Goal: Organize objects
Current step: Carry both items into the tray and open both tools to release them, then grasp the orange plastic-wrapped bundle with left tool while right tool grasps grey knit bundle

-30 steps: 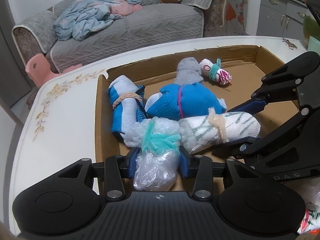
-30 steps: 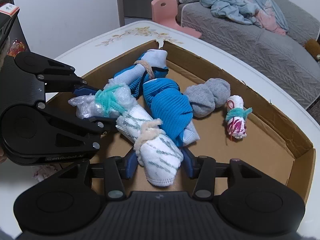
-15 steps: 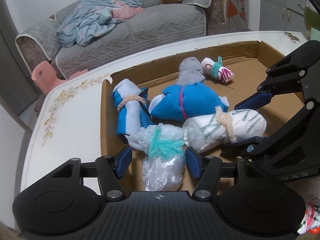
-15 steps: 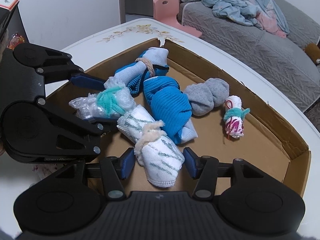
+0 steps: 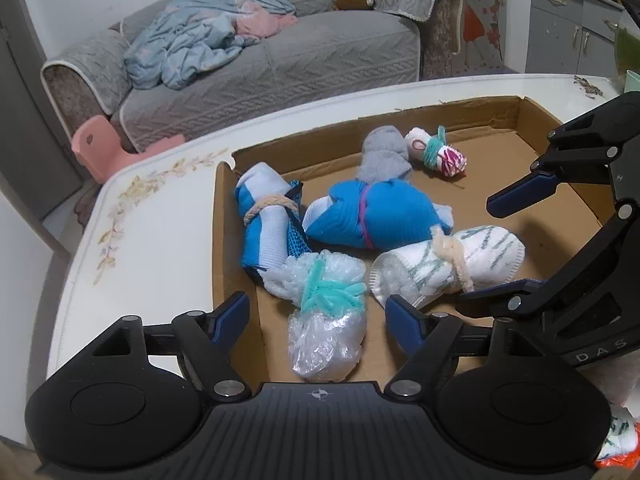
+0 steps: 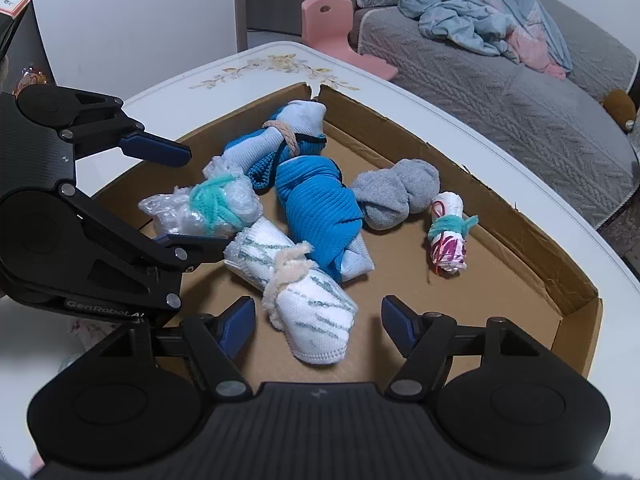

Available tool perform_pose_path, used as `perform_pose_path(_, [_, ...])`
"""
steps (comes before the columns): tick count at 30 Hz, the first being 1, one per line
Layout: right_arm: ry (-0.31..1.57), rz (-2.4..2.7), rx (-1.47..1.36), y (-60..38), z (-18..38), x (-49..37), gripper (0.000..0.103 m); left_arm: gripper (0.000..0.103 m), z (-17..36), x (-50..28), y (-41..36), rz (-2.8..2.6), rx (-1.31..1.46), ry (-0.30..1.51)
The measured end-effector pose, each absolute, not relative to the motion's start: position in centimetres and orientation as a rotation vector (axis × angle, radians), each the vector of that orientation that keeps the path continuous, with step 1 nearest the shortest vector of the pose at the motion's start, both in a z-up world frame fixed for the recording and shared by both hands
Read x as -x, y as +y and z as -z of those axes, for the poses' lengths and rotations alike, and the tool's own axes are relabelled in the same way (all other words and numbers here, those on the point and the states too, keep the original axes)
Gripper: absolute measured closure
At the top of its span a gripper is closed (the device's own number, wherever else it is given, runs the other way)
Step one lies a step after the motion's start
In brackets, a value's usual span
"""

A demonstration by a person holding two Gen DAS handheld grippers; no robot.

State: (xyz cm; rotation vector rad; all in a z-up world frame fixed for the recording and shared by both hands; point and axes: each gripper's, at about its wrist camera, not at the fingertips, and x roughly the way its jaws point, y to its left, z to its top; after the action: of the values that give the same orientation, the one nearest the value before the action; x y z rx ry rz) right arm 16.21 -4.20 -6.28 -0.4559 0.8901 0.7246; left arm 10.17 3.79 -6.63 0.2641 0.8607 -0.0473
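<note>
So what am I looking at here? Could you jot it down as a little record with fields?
container: shallow cardboard box on a white table
contents: six tied bundles
nearest left gripper: plastic-wrap bundle, teal yarn
nearest right gripper: white green-striped roll, cream tie
others: bright blue roll, blue-and-white roll, grey sock ball, small white-and-pink roll
grippers: both open, holding nothing
background: grey sofa

A white table (image 5: 168, 216) with a floral print along its edge carried a shallow, open cardboard box (image 5: 228, 248), which took up most of the top. Beside the box, at the table's near edge, lay a white item with green and orange marks (image 5: 616, 438), only partly visible.
</note>
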Motion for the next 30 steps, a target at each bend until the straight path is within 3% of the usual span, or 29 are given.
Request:
perform_pose_path(20, [0.801,-0.746,0.436,-6.2,2.4,-12.0,0.029,0.005,2.2,-4.1,3.0,0.023,-0.273,0.742])
perform_pose_path(30, [0.747,-0.745,0.399,-8.3,0.7,-9.0,0.028,0.002,0.6,0.3,2.6,-0.074,-0.264,0.676])
